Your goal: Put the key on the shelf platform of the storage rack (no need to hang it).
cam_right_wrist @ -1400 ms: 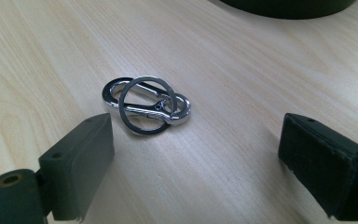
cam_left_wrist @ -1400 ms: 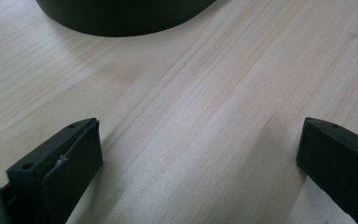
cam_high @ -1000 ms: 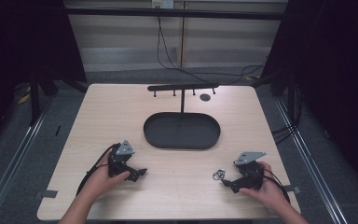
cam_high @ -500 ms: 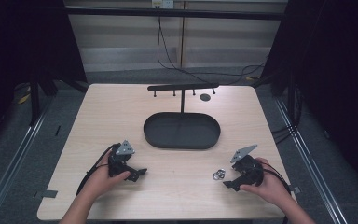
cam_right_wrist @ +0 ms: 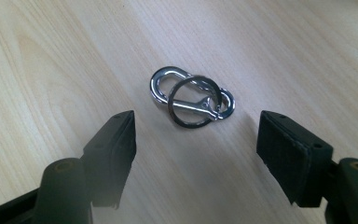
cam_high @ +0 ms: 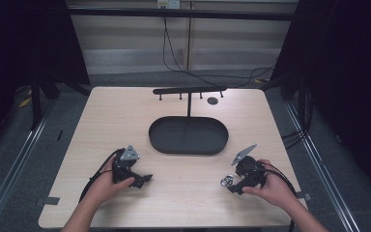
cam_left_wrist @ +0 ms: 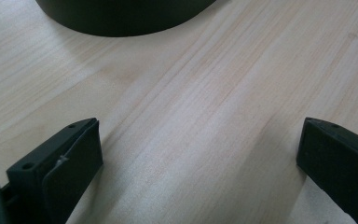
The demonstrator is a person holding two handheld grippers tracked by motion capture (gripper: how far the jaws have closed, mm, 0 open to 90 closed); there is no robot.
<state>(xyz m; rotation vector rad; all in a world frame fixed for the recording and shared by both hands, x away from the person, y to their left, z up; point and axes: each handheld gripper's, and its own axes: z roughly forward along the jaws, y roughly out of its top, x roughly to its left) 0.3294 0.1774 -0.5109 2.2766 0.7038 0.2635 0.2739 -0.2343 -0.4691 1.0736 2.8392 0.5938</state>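
Clip and ring: a shiny metal snap clip (cam_right_wrist: 193, 96) linked with a key ring (cam_right_wrist: 193, 108) lies flat on the table, near its front right part; in the high view the clip (cam_high: 227, 181) sits just left of the right gripper.
Clip against the jaws: in the right gripper view it lies ahead of the two black jaws, just beyond their tips and in line with the gap, touched by neither.
Right gripper (cam_high: 235, 186): its jaws have just been closing, yet they stand apart, with bare wood between the pads.
Right hand (cam_high: 273, 186): holds the gripper low over the table, tilted forward and pointing left toward the clip.
Left gripper (cam_high: 145, 180): jaws spread wide over bare wood, nothing between them.
Left hand (cam_high: 107, 181): rests at the front left, the gripper pointing right.
Table (cam_high: 121, 125): pale wood grain, square.
Tray (cam_high: 188, 136): dark oval dish at mid-table, a thin post rising from its far edge to a bar with pegs (cam_high: 189, 90).
Room: dim, grey floor, cables along a pale back wall.
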